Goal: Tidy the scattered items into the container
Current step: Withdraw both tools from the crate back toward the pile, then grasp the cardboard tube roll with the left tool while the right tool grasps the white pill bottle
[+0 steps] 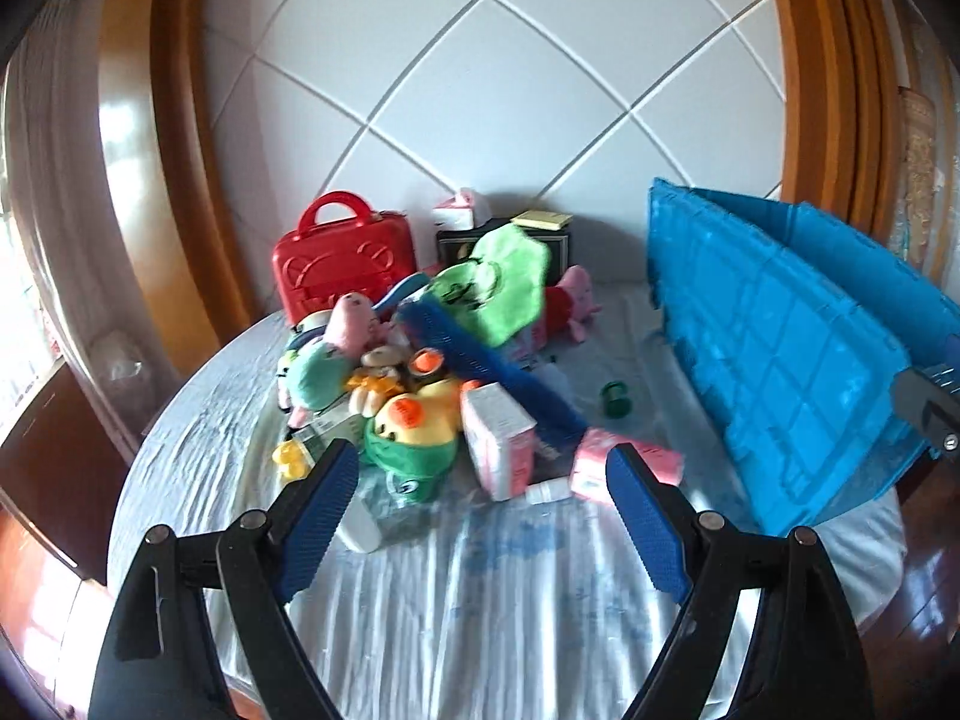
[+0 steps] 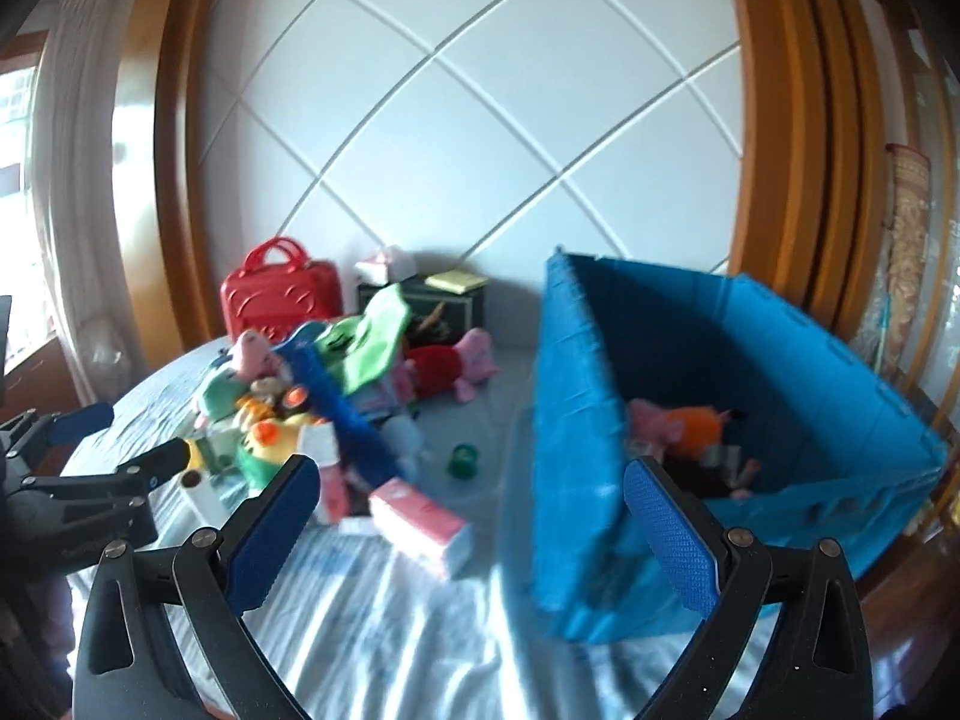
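Observation:
A heap of toys lies on the round table: a yellow duck plush (image 1: 414, 420), pink pig plushes (image 1: 354, 324), a blue brush (image 1: 480, 360), a green cloth (image 1: 510, 288), a pink box (image 1: 498, 438), a pink tissue pack (image 2: 420, 522) and a green reel (image 1: 618, 399). The blue crate (image 2: 720, 420) stands at the right and holds a pink and orange plush (image 2: 678, 426). My left gripper (image 1: 480, 480) is open and empty, just short of the heap. My right gripper (image 2: 474, 498) is open and empty, near the crate's left wall. The left gripper also shows in the right wrist view (image 2: 132, 438).
A red toy case (image 1: 345, 264), a black box (image 1: 504, 240) with yellow notes and a tissue box stand at the back by the white panelled wall. A pale wrinkled cloth (image 1: 480, 600) covers the table. Wooden frames flank the wall.

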### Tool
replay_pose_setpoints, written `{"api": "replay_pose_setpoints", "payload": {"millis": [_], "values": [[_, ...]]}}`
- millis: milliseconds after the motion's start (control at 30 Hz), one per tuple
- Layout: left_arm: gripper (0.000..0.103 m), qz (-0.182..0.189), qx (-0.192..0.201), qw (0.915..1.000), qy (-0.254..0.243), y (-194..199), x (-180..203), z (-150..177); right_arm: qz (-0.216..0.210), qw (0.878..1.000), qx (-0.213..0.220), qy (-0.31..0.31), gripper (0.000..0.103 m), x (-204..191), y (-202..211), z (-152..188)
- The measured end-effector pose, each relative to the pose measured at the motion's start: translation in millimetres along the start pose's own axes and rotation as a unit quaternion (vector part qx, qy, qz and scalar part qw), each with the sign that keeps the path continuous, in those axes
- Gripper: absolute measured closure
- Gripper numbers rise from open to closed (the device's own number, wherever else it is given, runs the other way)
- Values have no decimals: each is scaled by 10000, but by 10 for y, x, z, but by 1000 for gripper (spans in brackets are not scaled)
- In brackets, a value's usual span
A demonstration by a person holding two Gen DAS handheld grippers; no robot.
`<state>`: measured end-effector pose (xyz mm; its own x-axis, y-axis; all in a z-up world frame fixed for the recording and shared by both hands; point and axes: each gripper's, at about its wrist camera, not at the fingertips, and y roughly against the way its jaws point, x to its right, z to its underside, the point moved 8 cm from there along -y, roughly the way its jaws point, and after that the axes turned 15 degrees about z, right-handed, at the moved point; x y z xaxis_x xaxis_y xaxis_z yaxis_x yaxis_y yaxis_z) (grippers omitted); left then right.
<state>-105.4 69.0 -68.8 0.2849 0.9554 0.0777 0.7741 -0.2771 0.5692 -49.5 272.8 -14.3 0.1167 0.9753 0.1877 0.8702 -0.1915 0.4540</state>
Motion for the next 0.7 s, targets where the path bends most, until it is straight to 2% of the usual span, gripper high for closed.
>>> {"api": "replay_pose_setpoints", "payload": {"millis": [133,233,433,700], "values": [[18,-726,-9,9974,-19,-224,-635,248,36,9992,-303,249,0,-403,-33,166],[18,-1105,41,9939,-26,-469,-1003,375,117,9981,-390,465,0,-549,-62,222],[18,-876,-265,9949,419,-1090,-1356,627,132,9951,-654,728,0,-697,-433,395],[18,-1111,-840,9885,583,-1781,-1516,1110,-232,9879,-1333,752,0,-1049,-1420,1027]]}}
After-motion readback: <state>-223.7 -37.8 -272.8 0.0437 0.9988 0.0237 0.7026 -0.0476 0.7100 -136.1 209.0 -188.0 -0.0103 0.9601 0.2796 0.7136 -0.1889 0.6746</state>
